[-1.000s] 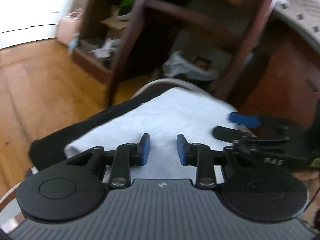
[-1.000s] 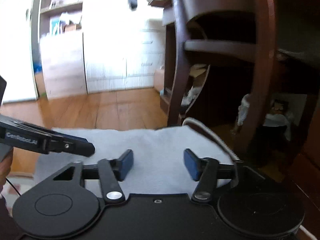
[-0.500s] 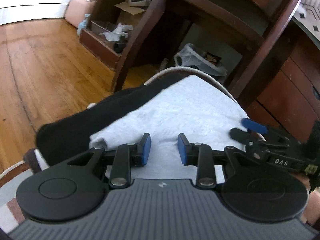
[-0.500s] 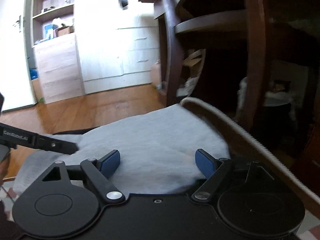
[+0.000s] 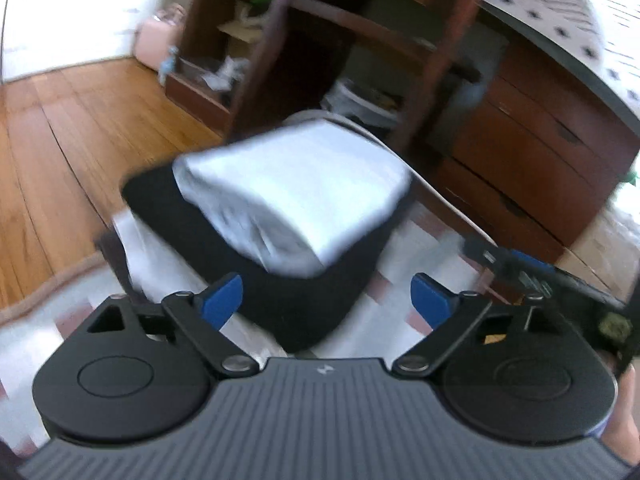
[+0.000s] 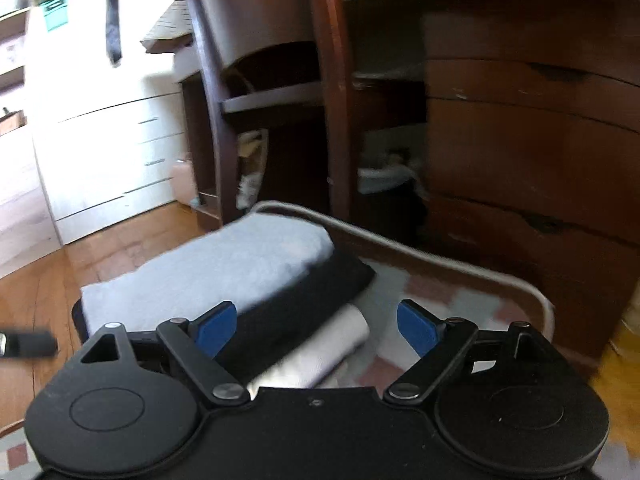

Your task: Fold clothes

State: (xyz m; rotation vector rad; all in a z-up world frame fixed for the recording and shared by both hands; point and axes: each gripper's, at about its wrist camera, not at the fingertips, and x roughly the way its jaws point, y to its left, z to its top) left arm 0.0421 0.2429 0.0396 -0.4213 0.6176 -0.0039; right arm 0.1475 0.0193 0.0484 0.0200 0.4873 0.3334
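On the patterned rug, a folded pale grey garment tops a folded black garment. Left tool and right tool are opening, nothing between their jaws. Release step appears complete; next calls for fetching another garment.

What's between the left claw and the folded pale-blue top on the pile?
Nothing visible. The left claw, jaws opening and empty, faces the pale-blue top across the black garment beneath it.
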